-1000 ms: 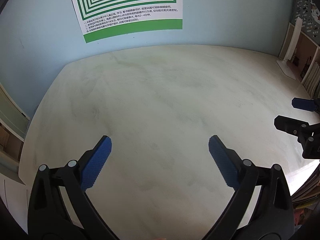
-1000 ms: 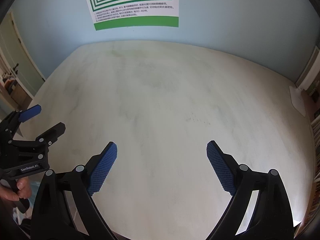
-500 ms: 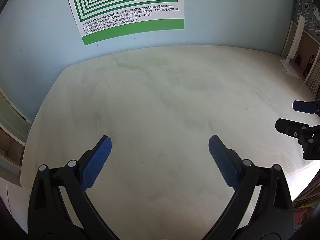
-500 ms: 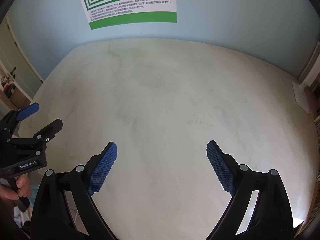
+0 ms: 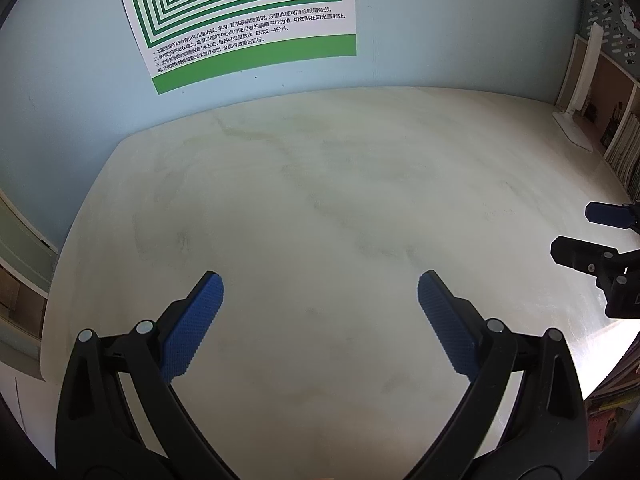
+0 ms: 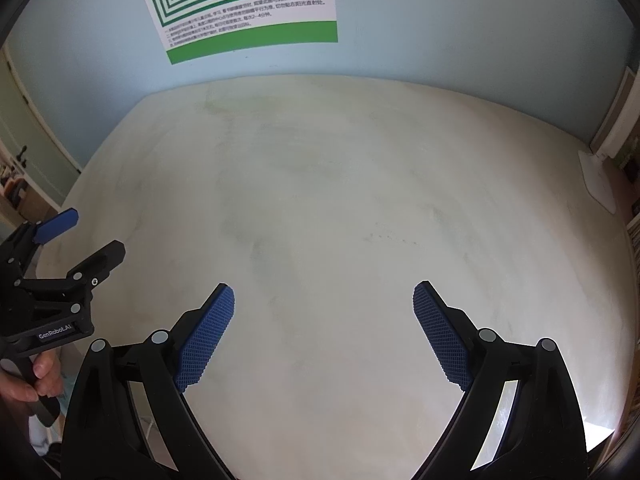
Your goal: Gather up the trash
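Observation:
No trash shows in either view. My left gripper (image 5: 320, 292) hangs open over the pale marbled table (image 5: 320, 208), nothing between its blue pads. My right gripper (image 6: 324, 300) is open too, above the same table (image 6: 340, 200), with an empty gap between its pads. In the left wrist view the right gripper (image 5: 576, 232) pokes in from the right edge, jaws apart. Over in the right wrist view the left gripper (image 6: 80, 236) sits at the left edge, held by a hand (image 6: 28, 376), jaws apart.
A light blue wall with a green-and-white striped poster (image 5: 248, 12) stands behind the table. A white lamp base (image 5: 572, 128) rests at the far right corner beside shelves with books (image 5: 620, 148). A door (image 6: 24, 152) is off to the left.
Both views have rolled slightly, so the poster and table edge sit a little tilted. Neither gripper has shifted over the table, and both stay open.

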`<state>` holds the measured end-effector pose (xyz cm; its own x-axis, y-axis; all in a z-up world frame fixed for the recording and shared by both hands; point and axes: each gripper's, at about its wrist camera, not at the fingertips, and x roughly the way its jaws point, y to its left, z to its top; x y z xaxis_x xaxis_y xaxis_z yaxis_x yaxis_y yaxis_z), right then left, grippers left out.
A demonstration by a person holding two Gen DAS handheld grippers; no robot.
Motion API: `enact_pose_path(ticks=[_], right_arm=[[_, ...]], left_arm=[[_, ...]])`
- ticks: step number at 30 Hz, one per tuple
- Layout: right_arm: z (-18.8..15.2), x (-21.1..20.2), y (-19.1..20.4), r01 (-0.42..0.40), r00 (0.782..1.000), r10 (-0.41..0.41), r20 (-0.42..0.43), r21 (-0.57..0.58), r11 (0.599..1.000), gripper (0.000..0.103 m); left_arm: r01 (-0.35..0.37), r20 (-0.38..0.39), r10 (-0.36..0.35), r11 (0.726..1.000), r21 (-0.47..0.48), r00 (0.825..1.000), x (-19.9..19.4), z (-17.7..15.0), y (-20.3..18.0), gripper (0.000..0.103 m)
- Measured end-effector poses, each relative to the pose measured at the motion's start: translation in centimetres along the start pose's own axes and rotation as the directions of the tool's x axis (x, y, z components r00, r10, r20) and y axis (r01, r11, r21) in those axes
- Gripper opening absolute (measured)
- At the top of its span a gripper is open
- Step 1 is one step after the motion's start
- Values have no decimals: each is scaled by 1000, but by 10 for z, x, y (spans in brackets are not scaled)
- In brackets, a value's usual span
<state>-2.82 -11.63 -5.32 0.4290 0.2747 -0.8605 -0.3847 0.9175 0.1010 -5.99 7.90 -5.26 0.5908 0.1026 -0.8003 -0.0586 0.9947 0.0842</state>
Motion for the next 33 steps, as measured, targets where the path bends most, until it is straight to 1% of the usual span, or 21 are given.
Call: enact_pose_path(ticks=[33], right_arm=[[-1,0,-6,21,1000,-21,-13,20,1000,90]], left_arm=[[19,-6,-19,1000,10,1000,1,0,-2,95]])
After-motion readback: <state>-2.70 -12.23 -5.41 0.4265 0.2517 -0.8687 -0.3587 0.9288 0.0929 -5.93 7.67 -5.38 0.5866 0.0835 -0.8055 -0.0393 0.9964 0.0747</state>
